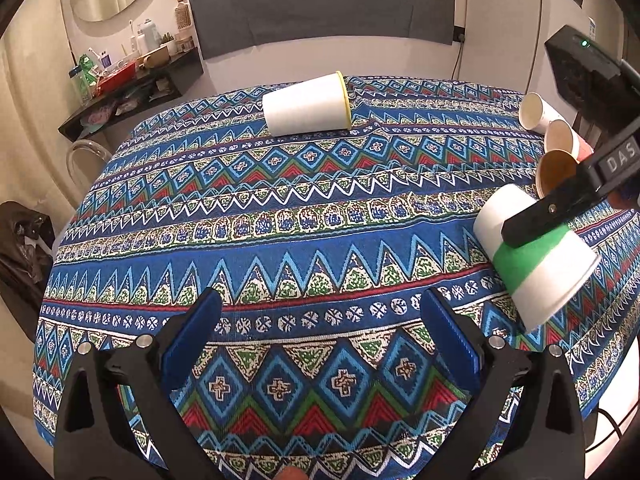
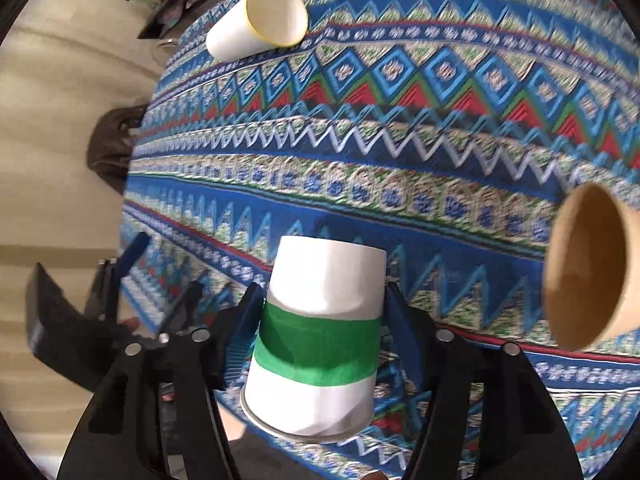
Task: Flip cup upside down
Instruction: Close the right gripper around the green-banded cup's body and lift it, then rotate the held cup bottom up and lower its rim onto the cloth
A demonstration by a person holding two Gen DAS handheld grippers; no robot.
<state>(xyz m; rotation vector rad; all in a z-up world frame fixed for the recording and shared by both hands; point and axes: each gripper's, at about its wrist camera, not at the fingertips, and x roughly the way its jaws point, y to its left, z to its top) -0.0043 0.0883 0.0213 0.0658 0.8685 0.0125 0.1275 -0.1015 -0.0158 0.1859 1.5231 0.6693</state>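
Right tool (image 2: 322, 312) around green-banded cup (image 2: 320, 320), cup's mouth hidden, surroundings blurred.

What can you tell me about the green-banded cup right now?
The green-banded cup is white paper with a green band around its middle. The right gripper is shut on it at the band, and the wall looks slightly dented there. It is tilted, base away from the gripper, rolled rim towards it and lower, seemingly above the patterned tablecloth.
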